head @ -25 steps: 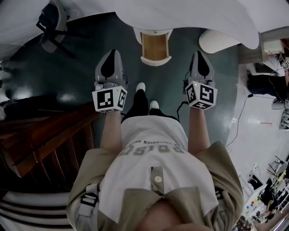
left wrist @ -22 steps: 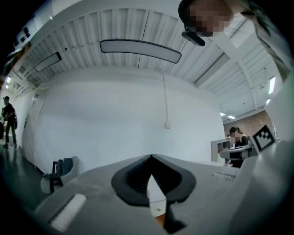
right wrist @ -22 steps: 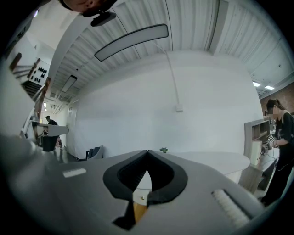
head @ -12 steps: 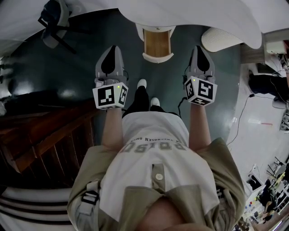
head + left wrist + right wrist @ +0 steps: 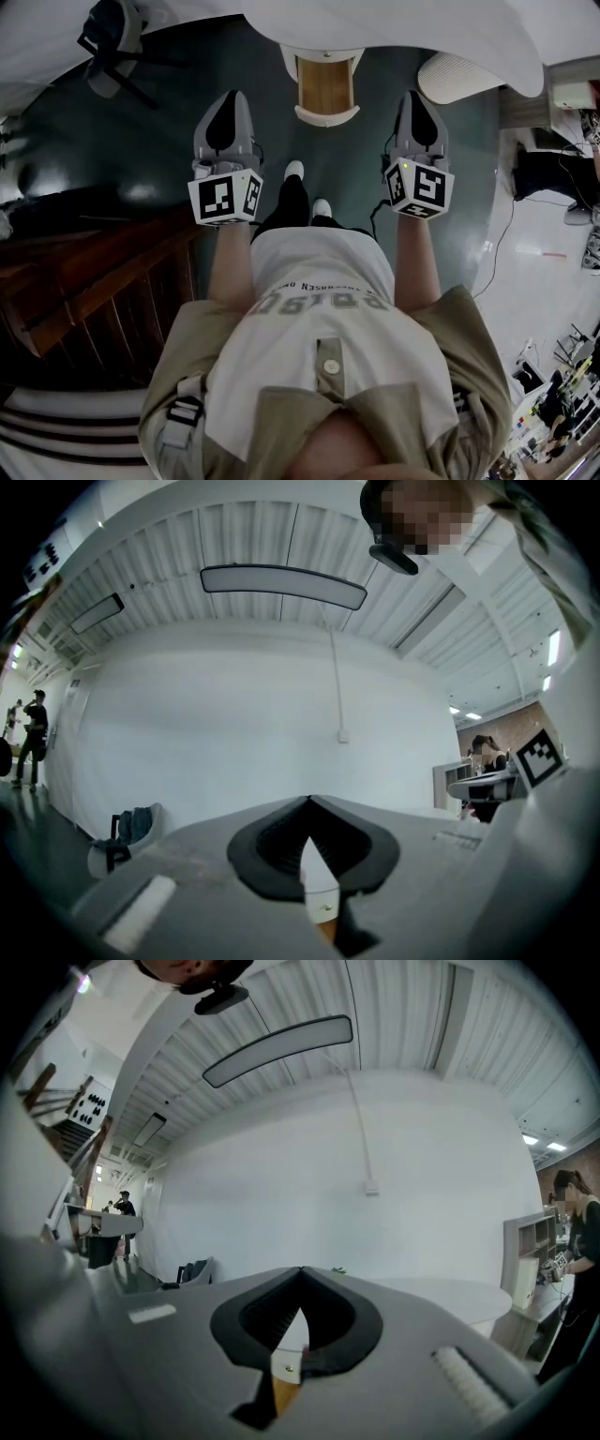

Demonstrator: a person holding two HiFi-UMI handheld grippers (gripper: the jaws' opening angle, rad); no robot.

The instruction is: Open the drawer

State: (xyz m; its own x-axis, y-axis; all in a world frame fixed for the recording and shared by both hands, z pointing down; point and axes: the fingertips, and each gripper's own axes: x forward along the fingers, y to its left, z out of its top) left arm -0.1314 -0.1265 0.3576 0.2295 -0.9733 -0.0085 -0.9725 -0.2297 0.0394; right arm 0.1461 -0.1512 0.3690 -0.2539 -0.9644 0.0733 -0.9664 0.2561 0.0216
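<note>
A small white cabinet (image 5: 325,116) with a wood-coloured drawer front (image 5: 325,86) stands on the dark floor under the white table's edge, ahead of my feet. My left gripper (image 5: 228,96) is held level to the cabinet's left, jaws shut with nothing in them. My right gripper (image 5: 416,96) is level to its right, also shut and empty. Neither touches the cabinet. In the left gripper view the shut left gripper (image 5: 307,801) leaves only a sliver of the drawer front (image 5: 324,930) showing. The right gripper view shows the same past my right gripper (image 5: 301,1271): a strip of wood drawer (image 5: 284,1394).
The white table (image 5: 394,28) overhangs the cabinet. A dark wooden stair rail (image 5: 84,291) fills the left. An office chair (image 5: 112,42) stands far left and a white ribbed seat (image 5: 459,80) at the right. Cables (image 5: 497,244) trail over the pale floor at the right.
The head view has slid slightly, so the cabinet sits a little higher in the picture. Both grippers stay shut, level and at the same spots either side of it.
</note>
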